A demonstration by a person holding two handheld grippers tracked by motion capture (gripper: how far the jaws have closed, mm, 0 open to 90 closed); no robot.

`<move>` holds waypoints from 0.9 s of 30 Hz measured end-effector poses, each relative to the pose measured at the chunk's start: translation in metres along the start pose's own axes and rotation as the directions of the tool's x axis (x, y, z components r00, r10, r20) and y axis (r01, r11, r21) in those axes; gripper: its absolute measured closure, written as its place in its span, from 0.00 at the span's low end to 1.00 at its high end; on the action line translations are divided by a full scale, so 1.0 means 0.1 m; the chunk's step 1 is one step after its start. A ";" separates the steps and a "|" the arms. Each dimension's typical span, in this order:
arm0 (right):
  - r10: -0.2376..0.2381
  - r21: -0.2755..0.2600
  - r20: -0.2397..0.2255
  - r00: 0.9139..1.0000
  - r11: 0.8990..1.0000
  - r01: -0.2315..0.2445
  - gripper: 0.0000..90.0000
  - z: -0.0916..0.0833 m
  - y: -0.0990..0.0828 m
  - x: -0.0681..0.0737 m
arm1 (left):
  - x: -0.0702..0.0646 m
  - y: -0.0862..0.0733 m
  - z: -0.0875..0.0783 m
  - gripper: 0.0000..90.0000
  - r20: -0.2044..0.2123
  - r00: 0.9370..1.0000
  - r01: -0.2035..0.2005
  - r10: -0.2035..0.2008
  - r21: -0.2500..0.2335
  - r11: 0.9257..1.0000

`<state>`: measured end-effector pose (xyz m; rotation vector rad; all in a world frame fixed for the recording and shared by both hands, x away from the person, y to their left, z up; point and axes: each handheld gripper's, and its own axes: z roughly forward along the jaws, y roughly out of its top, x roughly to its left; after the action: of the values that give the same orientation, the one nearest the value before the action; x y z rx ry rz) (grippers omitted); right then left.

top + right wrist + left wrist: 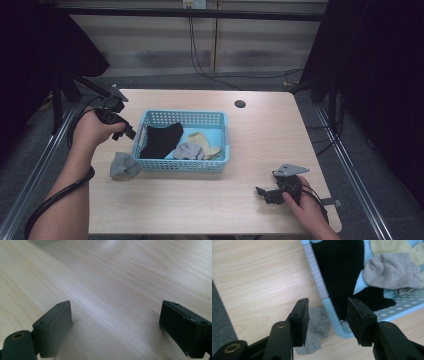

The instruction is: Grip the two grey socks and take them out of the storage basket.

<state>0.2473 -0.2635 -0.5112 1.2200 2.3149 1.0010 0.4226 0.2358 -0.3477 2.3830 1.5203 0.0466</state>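
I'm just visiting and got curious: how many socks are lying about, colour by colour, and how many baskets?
Black sock: 1, in the basket
Grey sock: 2, one in the basket, one on the table beside it
Yellowish sock: 1, in the basket
Blue basket: 1
Total: 5 things, 4 of them socks

Table: pale wooden table (210, 200), light beige with fine grain
Basket: light blue plastic basket (180, 164), walls patterned with small holes
Inside basket: black sock (162, 140), grey sock (187, 151), pale yellow cloth (202, 140)
Beside basket: grey crumpled sock (123, 165)
Jaws: black
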 end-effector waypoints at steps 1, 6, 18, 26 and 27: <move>-0.001 0.000 0.000 1.000 1.000 0.001 0.12 0.00 0.00 0.00 | -0.03 0.02 0.01 0.57 0.004 1.000 -0.006 0.006 -0.003 1.000; -0.001 0.000 0.000 1.000 1.000 0.001 0.12 0.00 0.00 0.00 | -0.18 0.10 0.07 0.55 0.020 0.999 -0.049 0.050 -0.013 0.999; 0.001 0.000 0.000 1.000 1.000 -0.001 0.12 0.00 0.00 0.00 | -0.45 0.24 0.32 0.46 0.057 0.994 -0.091 0.092 -0.022 0.996; 0.000 0.000 0.000 1.000 1.000 0.000 0.12 0.00 0.00 0.00 | -0.61 0.28 0.52 0.42 0.069 0.990 -0.124 0.125 -0.019 0.992; 0.000 0.000 0.000 1.000 1.000 0.000 0.12 0.00 0.00 0.00 | -0.63 0.29 0.54 0.42 0.069 0.990 -0.123 0.124 -0.018 0.992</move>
<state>0.2472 -0.2635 -0.5112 1.2196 2.3156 1.0010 0.4307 0.1552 -0.3824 2.4385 1.3359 0.0013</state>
